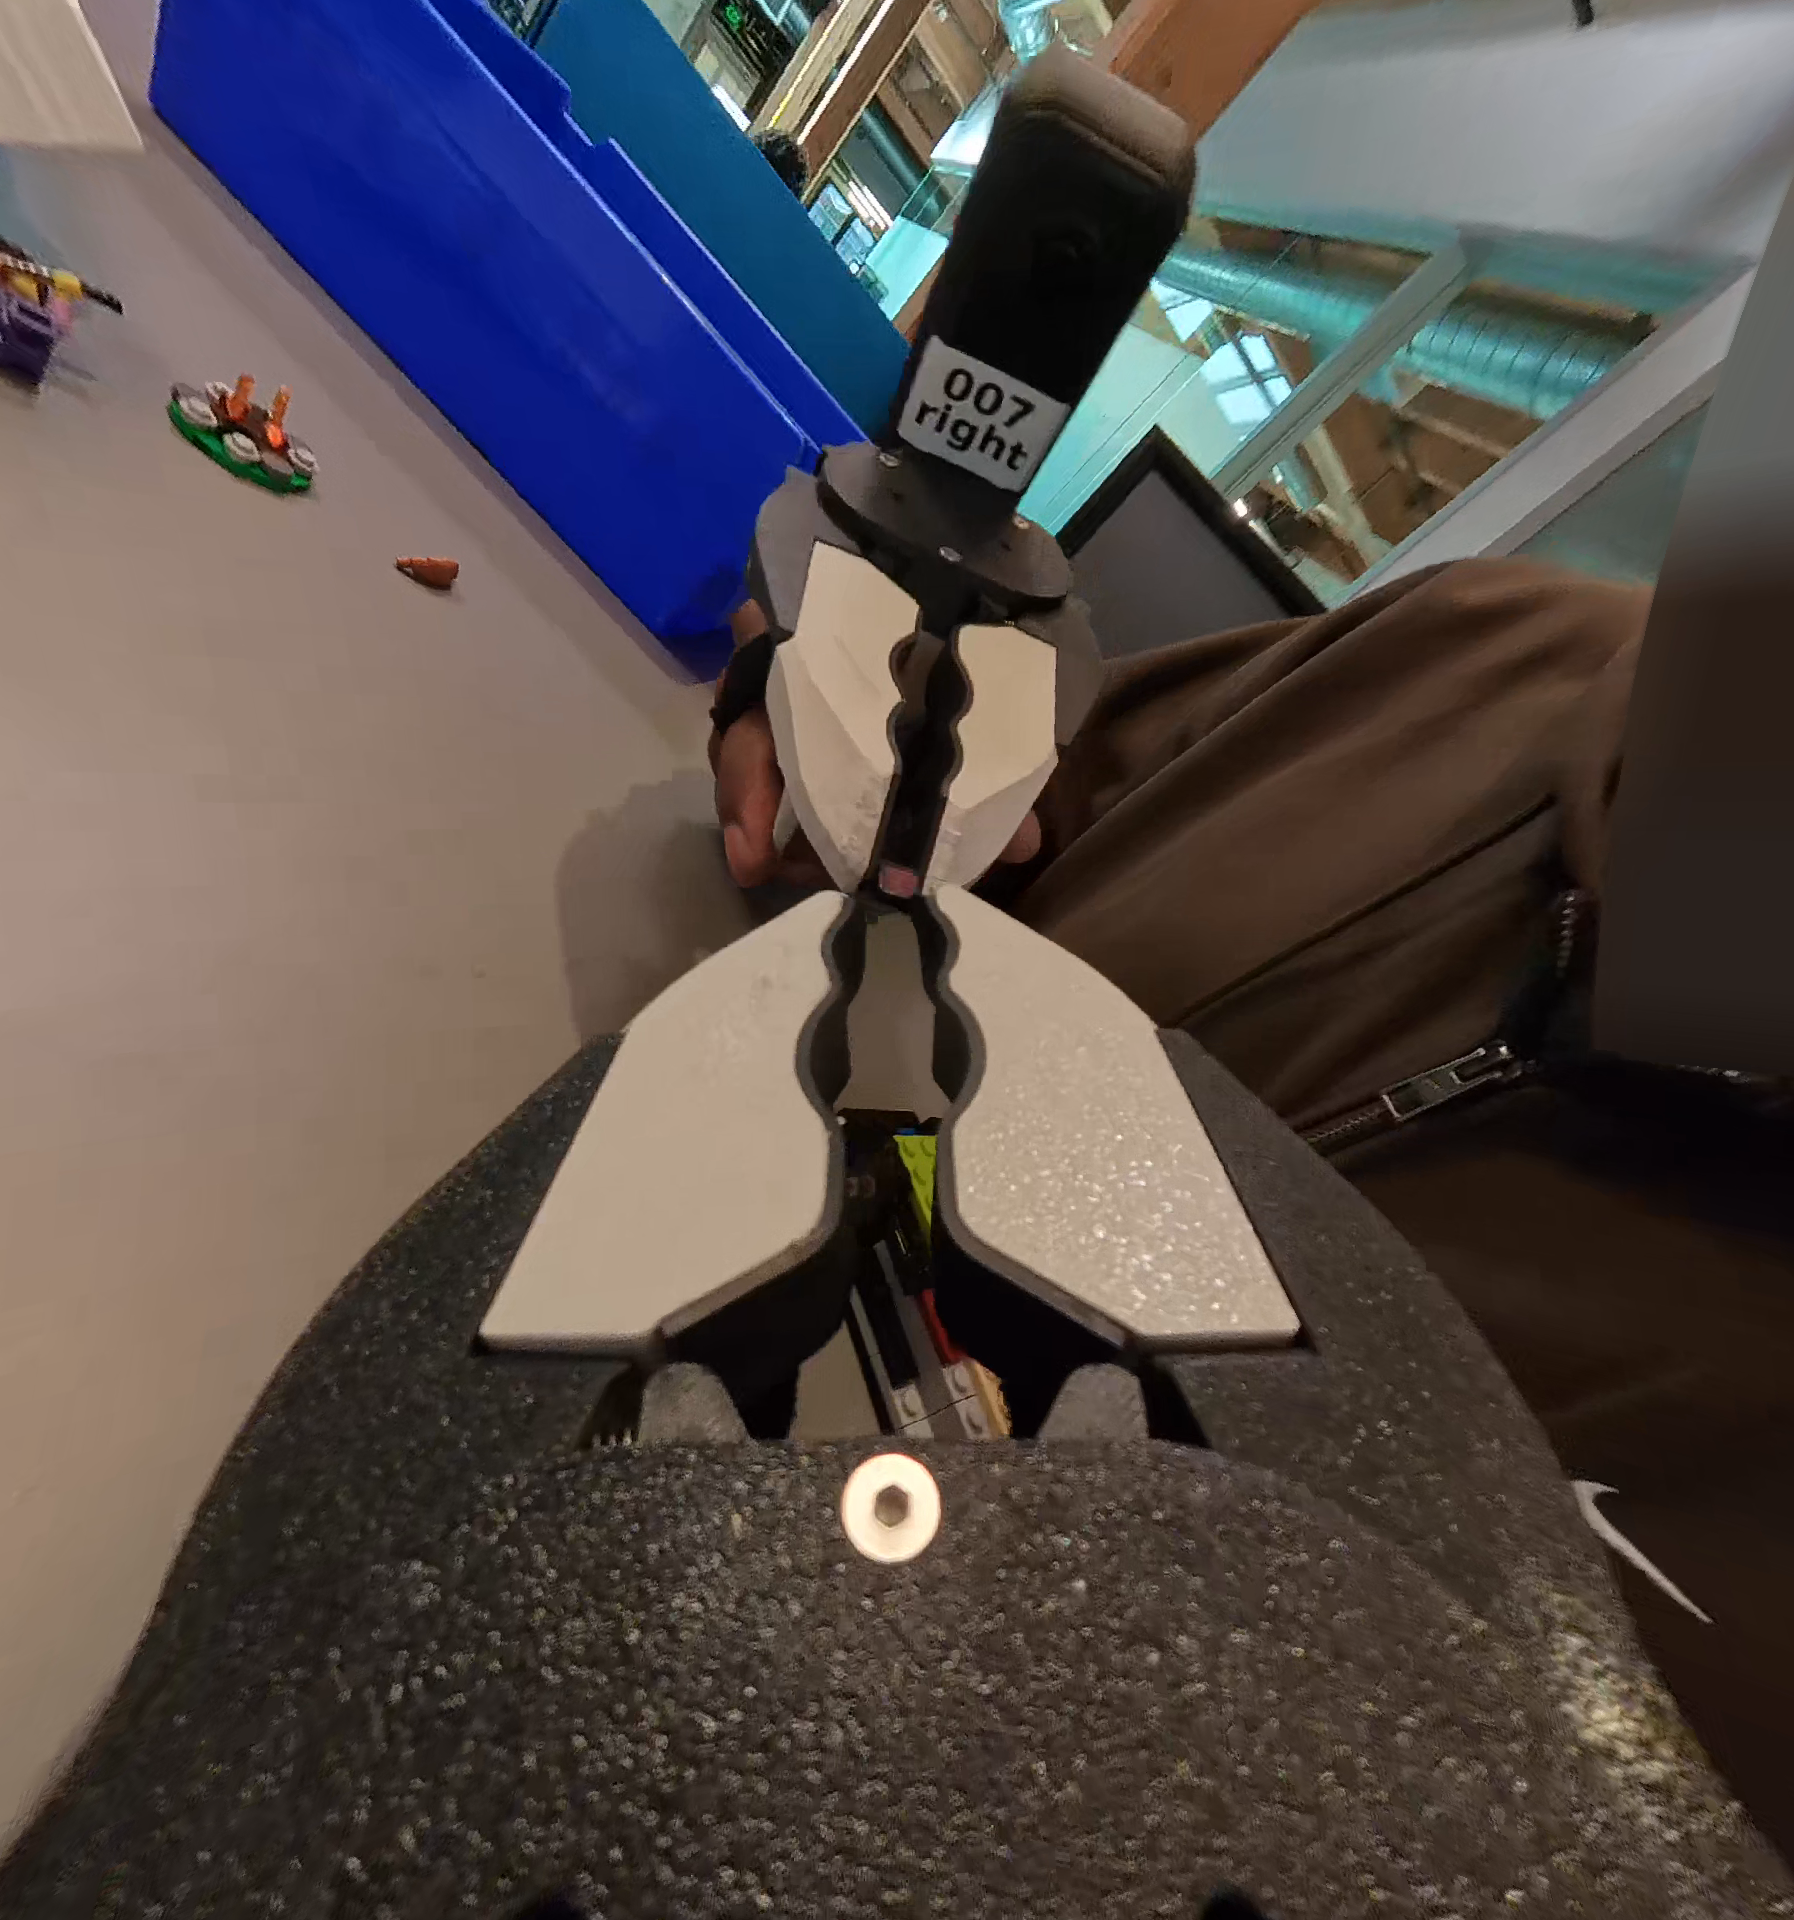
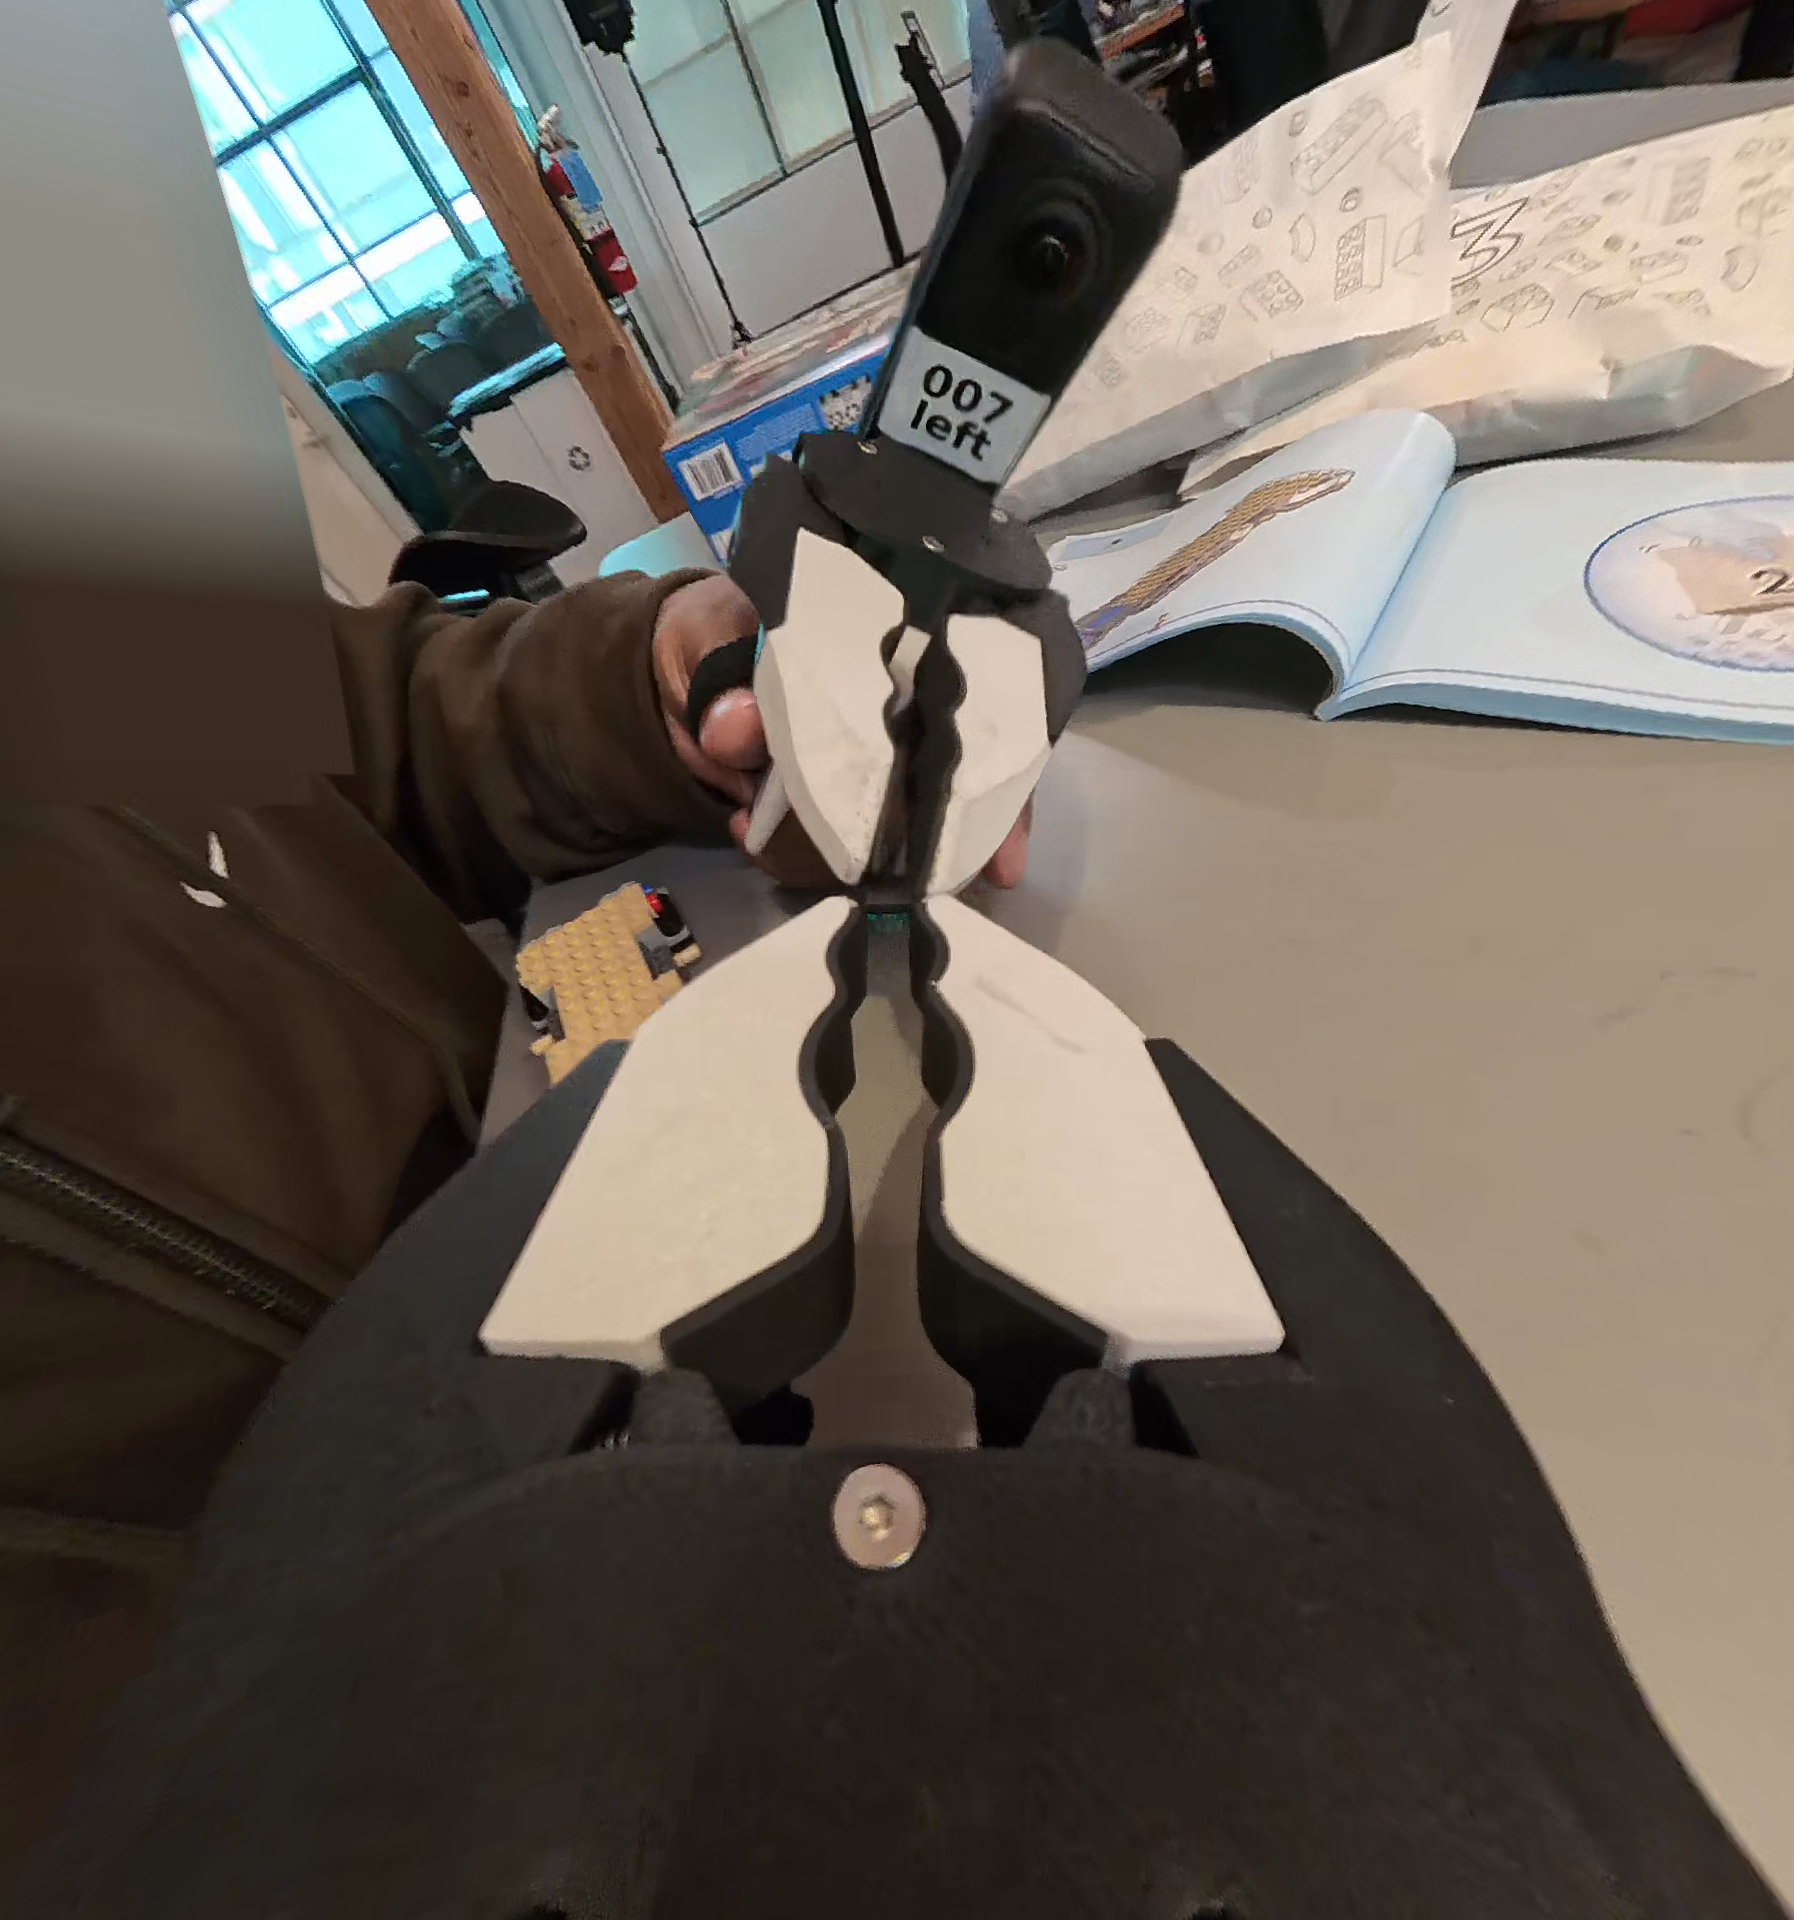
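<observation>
Right gripper (image 2: 877,914) is clenched on a small piece (image 2: 877,921), pinched at the very tips, probably because it's too tiny to seat deeper. It reads teal from my side and pinkish from the other. Left gripper (image 1: 880,906) meets it nose to nose above the table (image 2: 1392,1039), tips a slit apart at the piece's far end (can't tell if they press). The tan build (image 2: 602,966) sits close by my jacket and the booklet (image 2: 1495,582) lies open, likely for quick reference.
</observation>
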